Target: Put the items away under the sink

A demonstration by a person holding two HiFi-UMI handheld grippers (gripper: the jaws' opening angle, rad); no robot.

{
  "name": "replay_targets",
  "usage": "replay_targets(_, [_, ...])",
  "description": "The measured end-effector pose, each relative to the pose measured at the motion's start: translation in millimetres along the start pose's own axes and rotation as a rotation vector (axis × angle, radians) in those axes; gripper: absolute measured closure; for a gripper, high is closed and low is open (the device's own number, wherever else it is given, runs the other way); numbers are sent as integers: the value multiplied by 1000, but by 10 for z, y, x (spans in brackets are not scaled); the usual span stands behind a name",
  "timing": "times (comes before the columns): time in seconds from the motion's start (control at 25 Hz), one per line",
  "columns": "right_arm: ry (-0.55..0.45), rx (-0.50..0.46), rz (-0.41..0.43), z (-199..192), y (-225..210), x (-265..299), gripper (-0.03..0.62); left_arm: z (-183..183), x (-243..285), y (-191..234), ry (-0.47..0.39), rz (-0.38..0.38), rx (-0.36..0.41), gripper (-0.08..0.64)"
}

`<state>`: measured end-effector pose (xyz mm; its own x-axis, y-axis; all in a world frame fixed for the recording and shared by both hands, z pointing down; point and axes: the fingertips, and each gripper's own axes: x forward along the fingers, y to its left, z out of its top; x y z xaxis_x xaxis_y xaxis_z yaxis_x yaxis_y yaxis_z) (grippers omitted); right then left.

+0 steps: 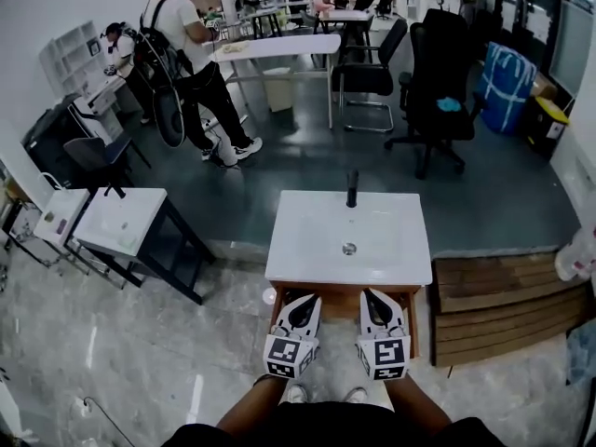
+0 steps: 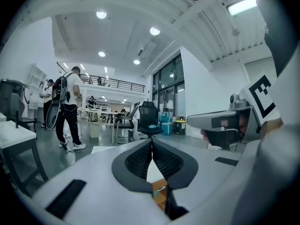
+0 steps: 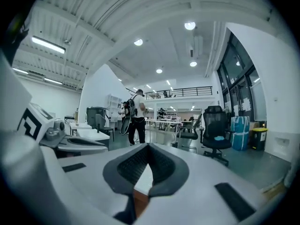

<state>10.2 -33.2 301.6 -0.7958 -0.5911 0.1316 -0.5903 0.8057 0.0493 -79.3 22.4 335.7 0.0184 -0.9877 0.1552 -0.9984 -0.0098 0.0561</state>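
Note:
A white sink top [image 1: 307, 250] with a black faucet [image 1: 352, 189] and a round drain [image 1: 348, 248] stands in front of me on a wooden cabinet [image 1: 340, 295]. Both grippers hover side by side at the cabinet's front, pointing almost level toward the room. My left gripper [image 1: 308, 300] [image 2: 152, 142] is shut, pads together with nothing between them. My right gripper [image 1: 372, 296] [image 3: 148, 147] is shut and empty too. Each gripper view shows the other gripper at its edge. No loose item shows in any view.
A second white sink stand [image 1: 121, 222] is at the left. Wooden steps [image 1: 503, 301] lie to the right of the cabinet. Black office chairs [image 1: 438, 91], a white table [image 1: 279, 49], a blue bag [image 1: 507, 82] and people [image 1: 186, 63] are farther back.

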Motion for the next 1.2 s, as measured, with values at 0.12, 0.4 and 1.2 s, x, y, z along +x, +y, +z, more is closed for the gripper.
replay_targets(0.12, [-25, 0, -11, 41, -16, -29, 572, 19, 19, 18, -11, -8, 15, 538])
replay_targets(0.4, [-32, -31, -48, 72, 105, -143, 574, 105, -114, 40, -38, -24, 21, 538])
replay_targets(1.2, [-53, -37, -109, 177, 162, -229, 574, 248, -397, 86, -70, -47, 59, 538])
